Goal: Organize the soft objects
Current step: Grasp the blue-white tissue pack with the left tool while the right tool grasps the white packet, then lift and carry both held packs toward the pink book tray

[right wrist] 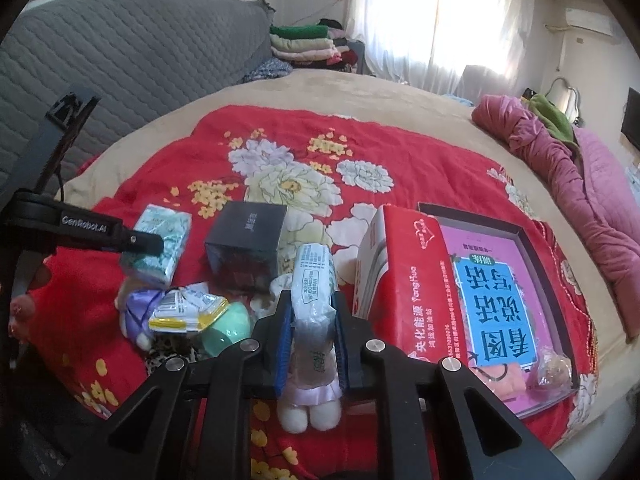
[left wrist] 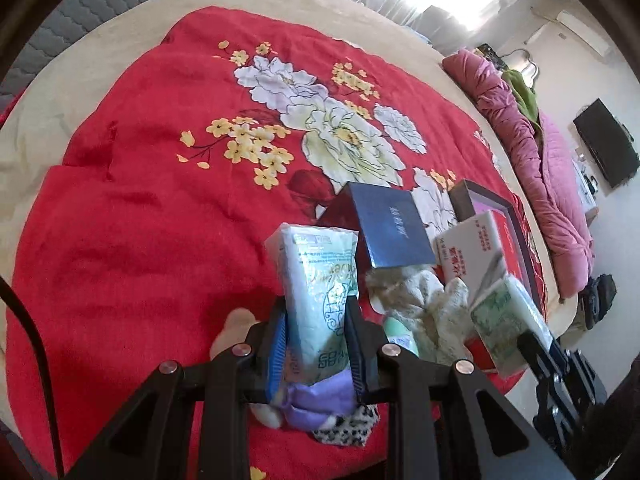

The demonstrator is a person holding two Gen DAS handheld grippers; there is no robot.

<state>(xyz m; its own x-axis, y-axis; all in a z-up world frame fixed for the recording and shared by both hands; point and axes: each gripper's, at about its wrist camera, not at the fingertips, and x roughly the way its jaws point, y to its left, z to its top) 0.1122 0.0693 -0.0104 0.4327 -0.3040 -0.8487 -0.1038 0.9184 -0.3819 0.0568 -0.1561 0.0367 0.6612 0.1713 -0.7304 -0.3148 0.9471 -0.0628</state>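
Note:
My left gripper (left wrist: 316, 308) is shut on a green-and-white tissue pack (left wrist: 316, 264), held upright above the red floral quilt (left wrist: 160, 220). Under it lie a plush toy in a purple dress (left wrist: 316, 400) and a leopard-print cloth (left wrist: 348, 428). My right gripper (right wrist: 313, 298) is shut on a second tissue pack (right wrist: 314, 276), over a plush toy in a pink skirt (right wrist: 310, 400). In the right wrist view the left gripper (right wrist: 156, 242) holds its pack (right wrist: 162, 240) at the left. In the left wrist view the right gripper (left wrist: 536, 340) shows with its pack (left wrist: 504, 320).
On the quilt stand a dark blue box (right wrist: 246, 236), a red-and-white carton (right wrist: 408, 280) and an open tray (right wrist: 528, 240) holding a pink book. A yellow-edged snack packet (right wrist: 188, 308), a green round object (right wrist: 228, 328) and a cream fluffy toy (left wrist: 420, 300) lie between. A pink duvet (right wrist: 560, 168) lies at the right.

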